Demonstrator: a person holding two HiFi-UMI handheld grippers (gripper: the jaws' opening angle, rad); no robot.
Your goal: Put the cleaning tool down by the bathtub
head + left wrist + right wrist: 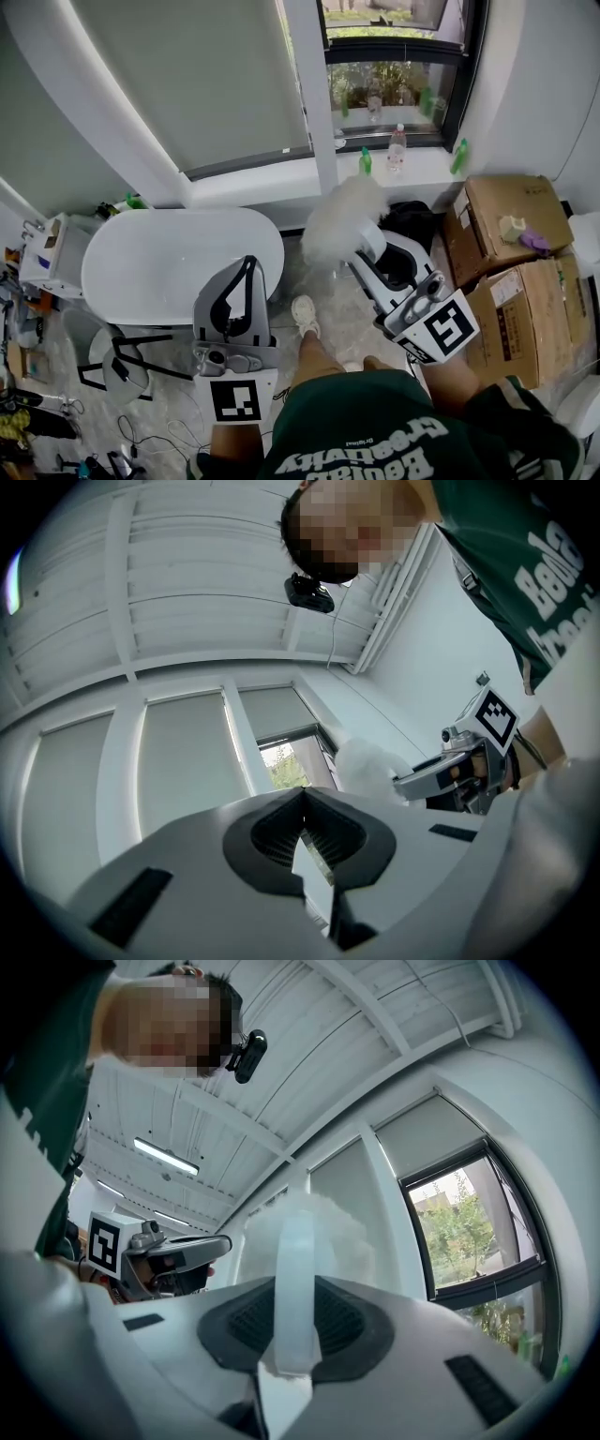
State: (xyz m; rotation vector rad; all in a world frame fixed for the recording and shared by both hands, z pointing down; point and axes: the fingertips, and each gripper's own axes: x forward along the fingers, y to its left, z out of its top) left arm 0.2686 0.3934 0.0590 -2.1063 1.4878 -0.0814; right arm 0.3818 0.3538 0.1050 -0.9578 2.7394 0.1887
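The cleaning tool is a fluffy white duster [341, 217] on a pale translucent handle [294, 1288]. My right gripper [377, 249] is shut on that handle and holds the duster head [323, 1227] up in the air, to the right of the white oval bathtub [178, 258]. My left gripper [249, 264] hovers over the tub's near right end. Its jaws meet at the tips with nothing between them [302, 801]. Each gripper shows in the other's view: the right gripper [441, 776] with the duster, and the left gripper [176, 1254].
Cardboard boxes [511, 246] are stacked at the right. Bottles [397, 150] stand on the windowsill [281, 183]. A black bin [409, 221] sits below the window. A black-framed stand [122, 361] and cables lie left of my legs, and my white shoe [305, 314] is by the tub.
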